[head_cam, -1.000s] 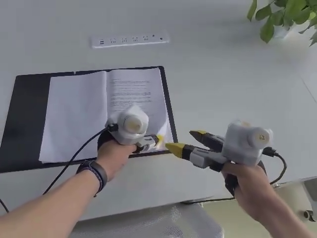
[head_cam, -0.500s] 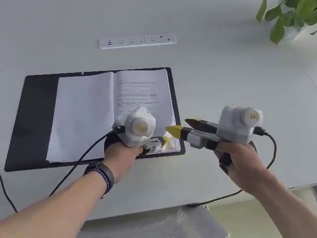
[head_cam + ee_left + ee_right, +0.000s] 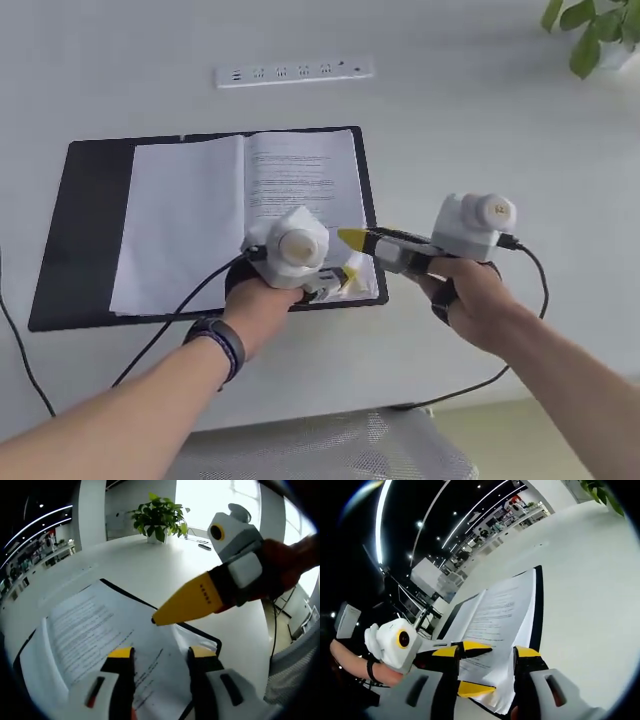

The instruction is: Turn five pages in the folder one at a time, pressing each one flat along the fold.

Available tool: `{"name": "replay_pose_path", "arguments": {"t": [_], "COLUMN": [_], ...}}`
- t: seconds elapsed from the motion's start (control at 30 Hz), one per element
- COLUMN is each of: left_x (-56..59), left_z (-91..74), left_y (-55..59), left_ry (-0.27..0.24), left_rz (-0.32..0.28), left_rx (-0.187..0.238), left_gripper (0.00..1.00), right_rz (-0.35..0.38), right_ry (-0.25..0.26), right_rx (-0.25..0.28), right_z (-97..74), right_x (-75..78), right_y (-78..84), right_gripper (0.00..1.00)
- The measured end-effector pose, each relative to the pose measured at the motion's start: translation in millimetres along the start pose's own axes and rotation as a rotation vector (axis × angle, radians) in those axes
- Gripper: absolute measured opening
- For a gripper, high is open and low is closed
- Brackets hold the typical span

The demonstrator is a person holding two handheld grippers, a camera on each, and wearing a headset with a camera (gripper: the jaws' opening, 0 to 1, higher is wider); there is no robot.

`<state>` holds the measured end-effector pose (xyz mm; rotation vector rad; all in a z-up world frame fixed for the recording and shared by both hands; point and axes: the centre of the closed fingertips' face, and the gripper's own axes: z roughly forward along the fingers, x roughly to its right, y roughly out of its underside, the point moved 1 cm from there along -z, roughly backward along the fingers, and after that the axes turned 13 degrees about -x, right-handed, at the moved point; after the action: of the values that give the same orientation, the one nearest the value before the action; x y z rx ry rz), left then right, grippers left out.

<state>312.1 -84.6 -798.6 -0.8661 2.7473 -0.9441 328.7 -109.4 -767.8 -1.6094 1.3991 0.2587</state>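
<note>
Open black folder point(image 3: 85, 230) lies flat on white table point(image 3: 480, 120). Its top printed white sheet point(image 3: 300, 180) is thin, floppy, prob. slippery (creases easily). Left gripper point(image 3: 160, 652) & right gripper point(image 3: 487, 652) have jaws apart, both empty, near the sheet's lower-right corner, the best spot to pinch.

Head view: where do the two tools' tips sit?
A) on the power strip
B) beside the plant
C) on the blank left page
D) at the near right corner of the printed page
D: the left tool and the right tool both point at the near right corner of the printed page, by the folder's right edge.
</note>
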Motion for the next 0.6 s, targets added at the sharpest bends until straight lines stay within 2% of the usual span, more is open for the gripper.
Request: {"name": "replay_pose_path", "arguments": {"t": [0.13,0.27,0.4,0.5,0.6], "left_x": [-0.2,0.6,6.3,10.8,10.7], "left_z": [0.1,0.1,-1.5,-7.2,-15.6], "left_y": [-0.4,-0.7,-2.0,-2.3,-1.4], "left_ry": [0.003,0.016,0.044,0.072,0.068], "left_rz": [-0.002,-0.003,-0.004,-0.03,-0.031], "left_rx": [0.0,0.0,-0.018,-0.02,-0.014], "left_gripper": [0.43,0.44,0.51,0.59,0.61], "right_rz": [0.039,0.108,0.121,0.138,0.131], "right_ry": [-0.005,-0.021,0.005,0.002,0.0], "right_rx": [0.0,0.022,0.015,0.02,0.008], "right_z": [2.4,2.4,2.7,1.7,1.3], "right_x": [3.6,7.2,13.2,13.9,10.5], "right_y": [2.7,4.5,8.3,9.3,12.9], "right_gripper": [0.36,0.26,0.17,0.11,0.04]}}
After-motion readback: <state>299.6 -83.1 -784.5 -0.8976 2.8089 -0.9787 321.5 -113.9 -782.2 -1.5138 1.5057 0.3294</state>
